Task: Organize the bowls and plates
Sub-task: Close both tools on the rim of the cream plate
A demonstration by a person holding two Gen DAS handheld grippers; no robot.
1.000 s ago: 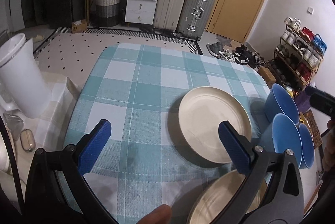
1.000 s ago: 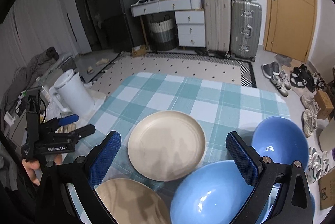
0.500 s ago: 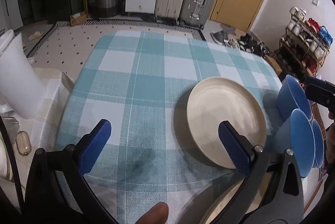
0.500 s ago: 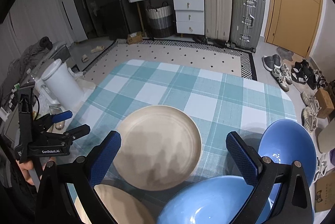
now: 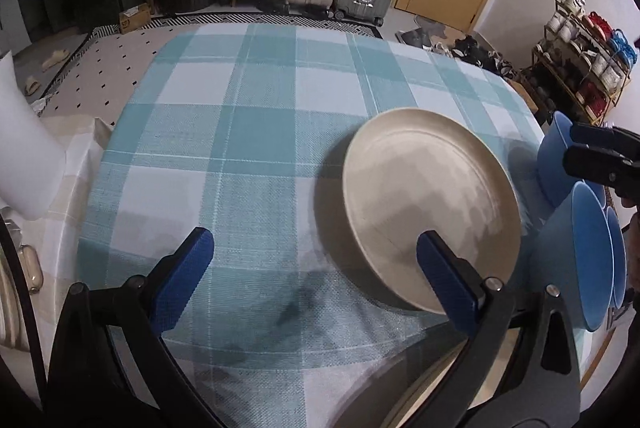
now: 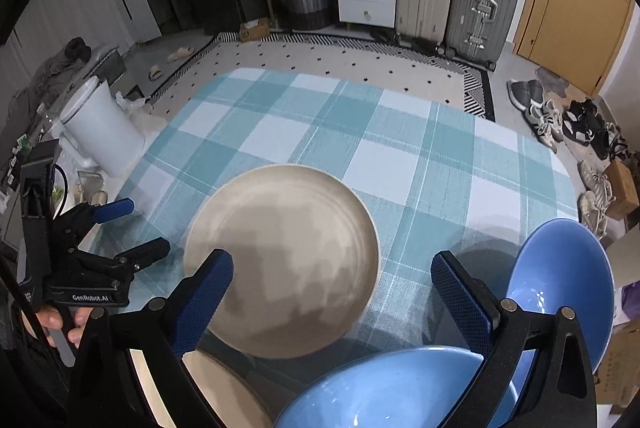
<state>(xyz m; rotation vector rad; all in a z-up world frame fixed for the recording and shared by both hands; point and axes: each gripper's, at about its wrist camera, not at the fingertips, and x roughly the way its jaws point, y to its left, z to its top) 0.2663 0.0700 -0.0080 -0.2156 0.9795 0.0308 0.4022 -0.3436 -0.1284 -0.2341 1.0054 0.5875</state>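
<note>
In the left wrist view, a second beige plate (image 5: 404, 394) shows only as a rim sliver behind the left tool's (image 5: 312, 278) right arm, cut by the bottom edge. The right tool (image 5: 600, 156) juts in from the right border, its handle out of frame. In the right wrist view, the near blue bowl (image 6: 384, 388) and the near plate (image 6: 224, 388) run off the bottom. The shoes (image 6: 560, 120) by the door are too small to count.

beige plate (image 5: 430, 204) – wide left claw (image 5: 314, 274)
</note>
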